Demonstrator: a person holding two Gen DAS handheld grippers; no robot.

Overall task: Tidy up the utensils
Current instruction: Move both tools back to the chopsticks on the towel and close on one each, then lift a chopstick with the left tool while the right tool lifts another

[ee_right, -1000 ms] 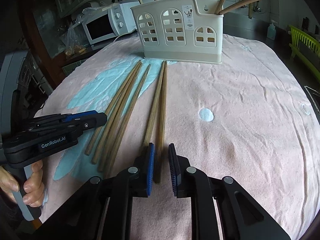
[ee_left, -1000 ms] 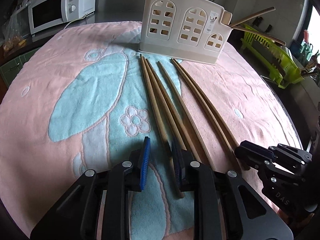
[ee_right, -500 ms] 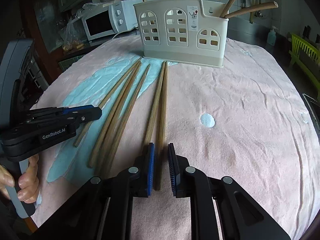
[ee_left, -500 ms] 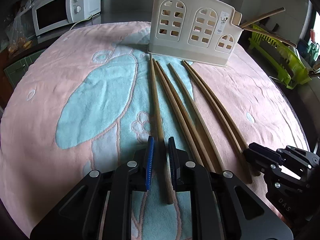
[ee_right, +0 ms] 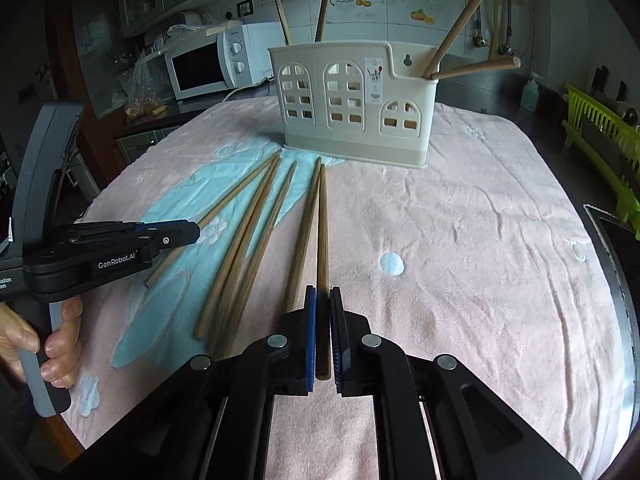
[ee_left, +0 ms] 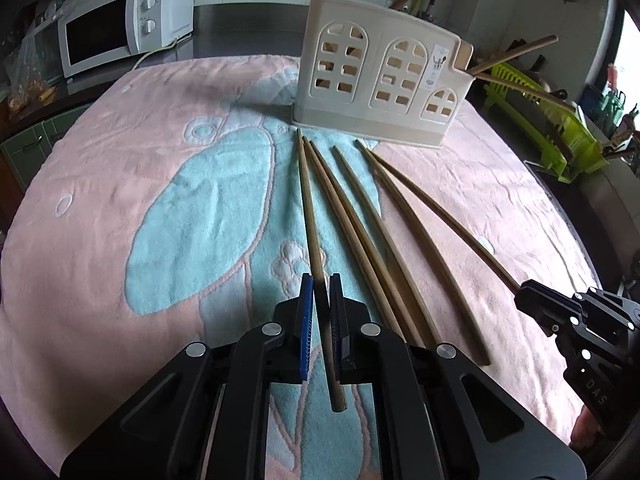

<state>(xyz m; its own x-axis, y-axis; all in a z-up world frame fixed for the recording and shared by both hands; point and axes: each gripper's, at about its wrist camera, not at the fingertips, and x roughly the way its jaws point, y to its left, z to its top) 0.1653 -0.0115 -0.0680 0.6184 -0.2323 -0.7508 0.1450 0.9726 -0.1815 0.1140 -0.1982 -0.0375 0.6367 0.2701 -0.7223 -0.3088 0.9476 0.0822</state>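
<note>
Both grippers are down on the towel at the near ends of the chopsticks, 1 stick each. The left gripper has its blue pads pinched in on the leftmost chopstick, with the butt end poking out behind the pads. The right gripper is closed the same way on the rightmost chopstick, and its partner stick lies just beside it, nearly touching. I honestly can't tell if either stick has left the cloth yet.

If I were doing this, I'd lift straight up a bit before swinging anything, so the right-hand stick doesn't drag its neighbour along. The grip is right at the thick end, so the long thin tip will probably droop and wobble. Slow tilt, tips down.

Between the 2 held sticks lie 3 more chopsticks, fanned out with their tips pointing at the cream holder.

That holder stands upright at the far side of the towel and already has a few wooden handles leaning out of it. I'd aim for an open slot and go in 1 hand at a time, since 2 long sticks arriving together could clash or knock the holder. It looks light.

Behind it all sits a microwave.
</note>
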